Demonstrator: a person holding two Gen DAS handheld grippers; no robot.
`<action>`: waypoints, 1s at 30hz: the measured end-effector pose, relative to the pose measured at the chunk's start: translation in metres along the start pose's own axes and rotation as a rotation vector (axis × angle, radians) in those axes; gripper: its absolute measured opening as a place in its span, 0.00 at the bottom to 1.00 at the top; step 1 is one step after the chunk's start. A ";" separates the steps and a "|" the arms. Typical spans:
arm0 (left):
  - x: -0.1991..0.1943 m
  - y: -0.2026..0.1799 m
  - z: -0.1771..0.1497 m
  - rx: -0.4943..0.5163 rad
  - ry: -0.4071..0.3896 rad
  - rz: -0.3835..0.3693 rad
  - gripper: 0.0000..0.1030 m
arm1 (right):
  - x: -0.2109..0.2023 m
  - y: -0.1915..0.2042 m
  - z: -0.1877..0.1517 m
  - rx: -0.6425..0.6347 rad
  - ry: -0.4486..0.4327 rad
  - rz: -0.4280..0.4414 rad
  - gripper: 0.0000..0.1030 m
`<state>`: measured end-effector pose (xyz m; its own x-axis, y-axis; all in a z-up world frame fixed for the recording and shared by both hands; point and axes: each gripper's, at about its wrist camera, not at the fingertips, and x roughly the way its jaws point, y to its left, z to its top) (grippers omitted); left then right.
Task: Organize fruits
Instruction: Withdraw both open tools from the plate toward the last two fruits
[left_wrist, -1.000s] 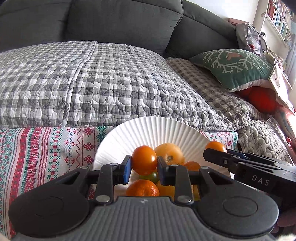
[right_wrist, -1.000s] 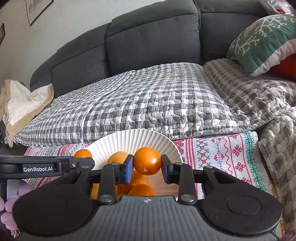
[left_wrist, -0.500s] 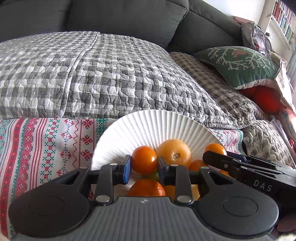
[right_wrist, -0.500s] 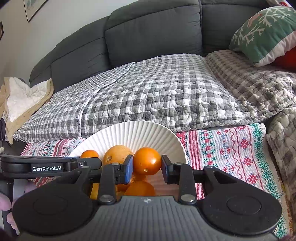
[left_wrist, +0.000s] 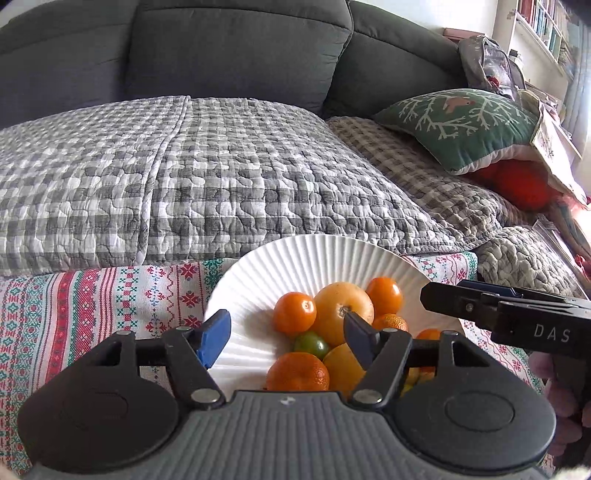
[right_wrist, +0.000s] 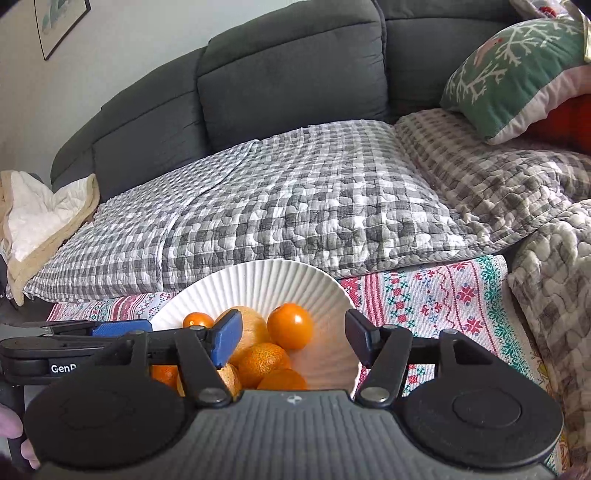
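Observation:
A white ribbed plate holds several orange fruits, a large yellow-orange one and a small green one. My left gripper hangs over the plate's near side with its jaws opening. A small orange fruit rests on the pile between the fingers, and neither pad touches it. My right gripper is beside it over the same plate, its jaws also opening. Another small orange fruit lies free on the pile between those fingers.
The plate sits on a red and green patterned cloth. Behind it is a dark grey sofa covered by a grey checked quilt. A green cushion lies at the right, and a cream blanket at the left.
Both grippers were shut on a small orange fruit each. Both have now spread their jaws and let go, and the two fruits lie on the pile in the plate.

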<state>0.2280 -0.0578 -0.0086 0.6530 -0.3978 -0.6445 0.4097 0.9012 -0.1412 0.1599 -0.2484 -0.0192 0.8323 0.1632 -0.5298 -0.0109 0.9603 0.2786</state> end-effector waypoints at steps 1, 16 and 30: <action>-0.004 0.000 -0.001 0.004 -0.005 0.002 0.65 | -0.003 0.002 0.000 -0.003 -0.003 -0.003 0.65; -0.072 -0.006 -0.044 -0.031 -0.025 0.025 0.86 | -0.061 0.021 -0.020 0.011 -0.012 -0.065 0.82; -0.097 -0.014 -0.084 -0.035 0.019 0.092 0.92 | -0.102 0.033 -0.039 -0.046 -0.013 -0.097 0.89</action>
<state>0.1050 -0.0171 -0.0074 0.6744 -0.3101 -0.6701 0.3259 0.9394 -0.1067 0.0528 -0.2240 0.0126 0.8375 0.0659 -0.5424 0.0452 0.9809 0.1891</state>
